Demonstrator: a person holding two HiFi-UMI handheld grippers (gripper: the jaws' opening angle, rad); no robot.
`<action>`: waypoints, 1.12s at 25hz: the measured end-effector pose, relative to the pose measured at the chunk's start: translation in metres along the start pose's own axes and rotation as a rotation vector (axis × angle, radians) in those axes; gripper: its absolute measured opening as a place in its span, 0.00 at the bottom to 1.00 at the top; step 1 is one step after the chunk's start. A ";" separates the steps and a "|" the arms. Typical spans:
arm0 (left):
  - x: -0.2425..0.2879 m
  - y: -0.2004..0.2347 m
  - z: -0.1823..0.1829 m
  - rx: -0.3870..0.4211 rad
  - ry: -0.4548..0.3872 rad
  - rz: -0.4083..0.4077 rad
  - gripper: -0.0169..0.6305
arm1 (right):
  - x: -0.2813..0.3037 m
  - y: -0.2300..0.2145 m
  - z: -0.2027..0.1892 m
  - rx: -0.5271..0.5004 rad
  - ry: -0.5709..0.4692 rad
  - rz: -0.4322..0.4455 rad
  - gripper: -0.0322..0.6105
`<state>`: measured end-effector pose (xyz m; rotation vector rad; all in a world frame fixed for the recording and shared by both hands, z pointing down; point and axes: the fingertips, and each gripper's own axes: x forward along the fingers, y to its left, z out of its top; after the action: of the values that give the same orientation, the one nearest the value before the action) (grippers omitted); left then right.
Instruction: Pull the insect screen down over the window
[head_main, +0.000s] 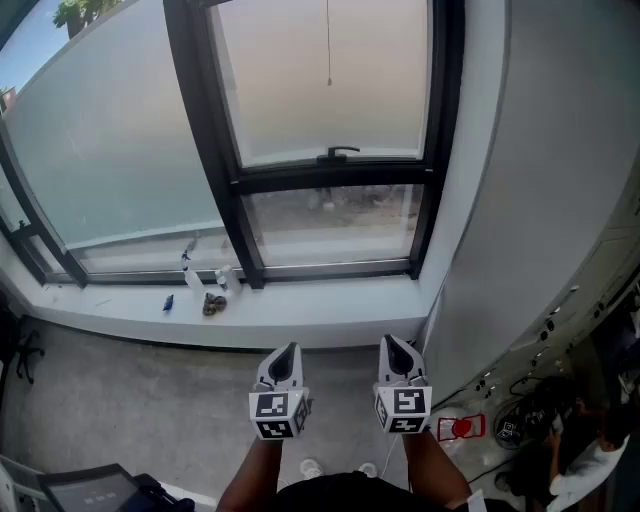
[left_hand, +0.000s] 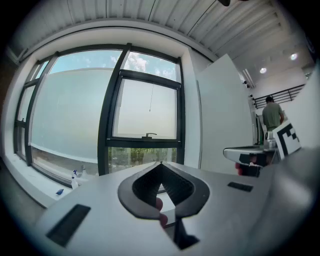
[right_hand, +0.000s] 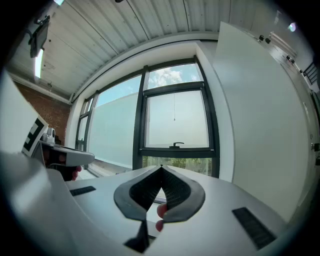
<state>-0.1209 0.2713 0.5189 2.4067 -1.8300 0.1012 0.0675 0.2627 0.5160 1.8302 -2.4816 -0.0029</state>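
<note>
No legible words or numbers, only square patterns on left tool cube (head_main: 277, 414) and right tool cube (head_main: 403, 409), red-edged label (head_main: 461, 428) unreadably small

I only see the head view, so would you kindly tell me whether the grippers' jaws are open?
Observer: No. In its own view the left gripper has its jaws together, with nothing between them.
Operator: And the other one?
Observer: The right gripper is shut and empty too.
Operator: My view cuts the cord off at the top. Where does it start?
Observer: The cord hangs from the crossbar below the top pane.
</note>
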 end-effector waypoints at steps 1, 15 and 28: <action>0.000 0.001 -0.002 -0.003 0.001 0.003 0.03 | 0.000 0.001 -0.002 -0.003 0.005 0.003 0.05; -0.007 0.021 -0.021 -0.013 0.023 0.019 0.03 | 0.000 0.019 -0.009 -0.011 0.015 0.041 0.05; 0.004 0.010 -0.014 0.011 0.029 0.003 0.03 | 0.008 0.006 0.002 -0.027 0.003 0.005 0.05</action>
<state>-0.1290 0.2669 0.5341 2.3970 -1.8259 0.1464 0.0598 0.2570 0.5147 1.8126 -2.4711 -0.0328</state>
